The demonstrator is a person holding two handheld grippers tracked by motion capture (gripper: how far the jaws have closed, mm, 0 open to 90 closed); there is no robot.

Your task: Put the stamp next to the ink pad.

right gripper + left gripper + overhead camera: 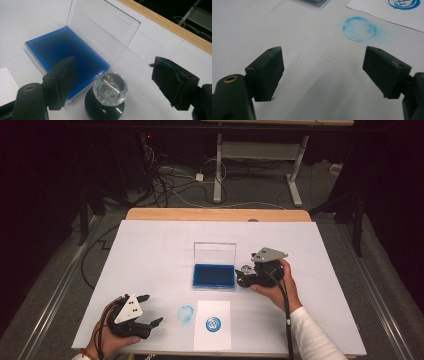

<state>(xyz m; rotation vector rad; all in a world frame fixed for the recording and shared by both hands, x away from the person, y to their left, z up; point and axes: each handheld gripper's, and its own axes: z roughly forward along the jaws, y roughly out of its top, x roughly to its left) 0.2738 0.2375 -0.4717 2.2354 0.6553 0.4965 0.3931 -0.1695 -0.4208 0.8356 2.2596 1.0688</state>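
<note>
Beside the ink pad (214,276) at table centre, I held the right claw (110,80) released around the stamp (110,93); paper (212,337) already stamped; left claw (323,72) released, idle.

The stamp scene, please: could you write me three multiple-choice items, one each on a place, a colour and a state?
1. Where does the stamp with the clear faceted knob stand?
A. Beside the ink pad
B. On the paper sheet
C. Inside the left gripper

2. What colour is the ink pad?
A. Red
B. Blue
C. Green

3. How is the ink pad's clear lid?
A. Shut
B. Taken off
C. Raised open

Answers: 1 A, it stands on the table against the pad's edge, between the right gripper's open jaws. 2 B, its surface is deep blue. 3 C, the lid stands up behind the pad.
</note>
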